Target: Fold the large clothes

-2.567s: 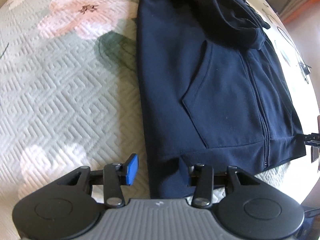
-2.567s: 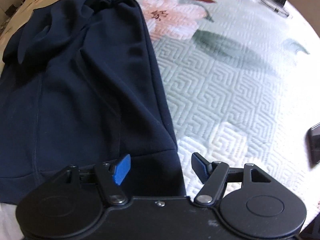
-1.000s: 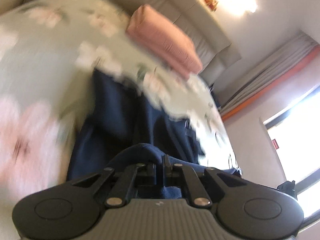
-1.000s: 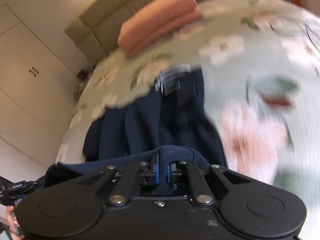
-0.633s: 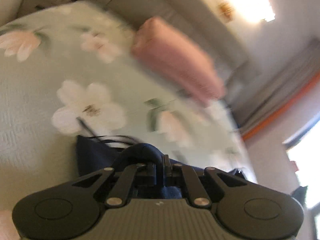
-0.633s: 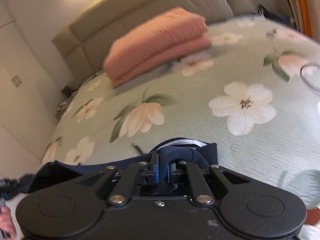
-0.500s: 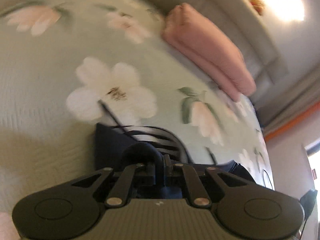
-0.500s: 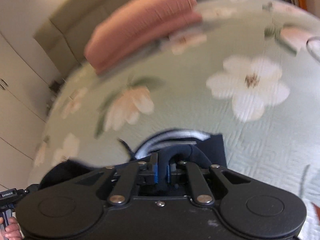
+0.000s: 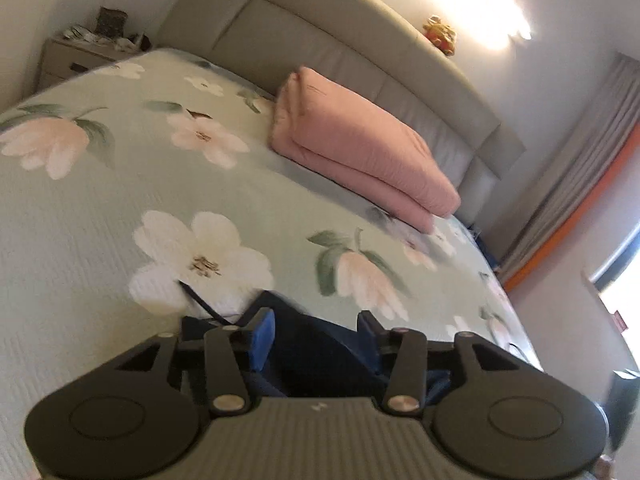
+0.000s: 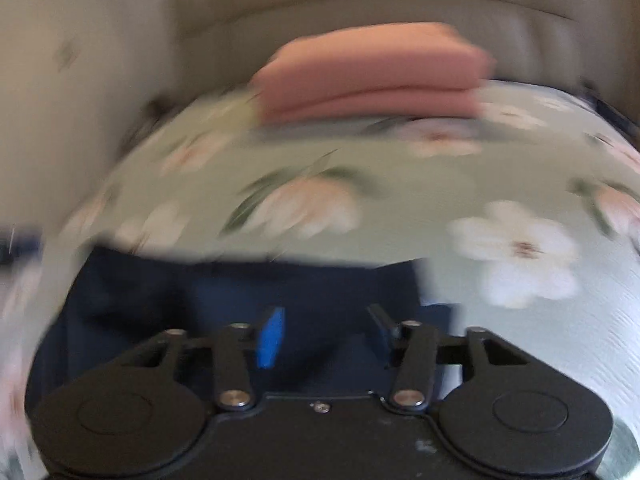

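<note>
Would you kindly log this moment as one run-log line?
phase: bottom hem folded up, releasing | left gripper: open, jaws just opening | right gripper: open, jaws just opening | navy hoodie: on floral bedspread

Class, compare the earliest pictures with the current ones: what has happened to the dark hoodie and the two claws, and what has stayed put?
Both claws gripped the navy hoodie's hem and carried it up over the garment toward the headboard. The left claw and right claw have just been opening, releasing the cloth, which lies between their pads. The pink blanket and floral bedspread stayed as they were.
</note>
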`<action>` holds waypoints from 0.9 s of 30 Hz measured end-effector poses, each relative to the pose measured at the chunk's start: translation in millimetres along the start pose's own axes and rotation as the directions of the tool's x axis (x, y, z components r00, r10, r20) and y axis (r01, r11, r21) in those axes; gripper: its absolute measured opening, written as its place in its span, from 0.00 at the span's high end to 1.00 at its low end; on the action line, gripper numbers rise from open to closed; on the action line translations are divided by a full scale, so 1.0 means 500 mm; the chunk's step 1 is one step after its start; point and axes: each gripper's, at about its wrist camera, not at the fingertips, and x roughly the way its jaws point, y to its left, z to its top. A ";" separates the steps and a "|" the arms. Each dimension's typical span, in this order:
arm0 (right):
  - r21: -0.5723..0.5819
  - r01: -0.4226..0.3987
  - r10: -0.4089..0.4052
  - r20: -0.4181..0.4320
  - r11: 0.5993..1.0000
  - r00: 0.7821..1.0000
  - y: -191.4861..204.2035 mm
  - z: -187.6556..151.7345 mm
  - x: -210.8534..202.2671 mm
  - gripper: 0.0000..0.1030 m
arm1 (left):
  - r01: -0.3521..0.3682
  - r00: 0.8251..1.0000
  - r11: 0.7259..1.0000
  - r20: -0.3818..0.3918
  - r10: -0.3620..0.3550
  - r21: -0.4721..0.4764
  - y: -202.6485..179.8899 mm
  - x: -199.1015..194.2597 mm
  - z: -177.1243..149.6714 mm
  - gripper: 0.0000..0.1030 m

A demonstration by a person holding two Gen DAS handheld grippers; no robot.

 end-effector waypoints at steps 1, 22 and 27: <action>-0.065 -0.021 0.021 -0.004 0.998 1.000 0.039 0.004 0.015 0.52 | 0.024 0.999 1.000 -0.040 -0.024 0.007 -0.007 0.007 -0.002 0.54; -0.482 -0.226 0.092 -0.285 0.847 0.954 0.142 0.137 0.233 0.99 | 0.142 0.951 0.981 -0.295 -0.098 0.134 -0.031 0.069 -0.109 0.54; -0.401 0.158 -0.156 0.038 0.902 0.987 0.149 0.184 0.243 1.00 | 0.124 0.976 0.984 -0.192 -0.099 0.126 -0.071 0.112 -0.109 0.52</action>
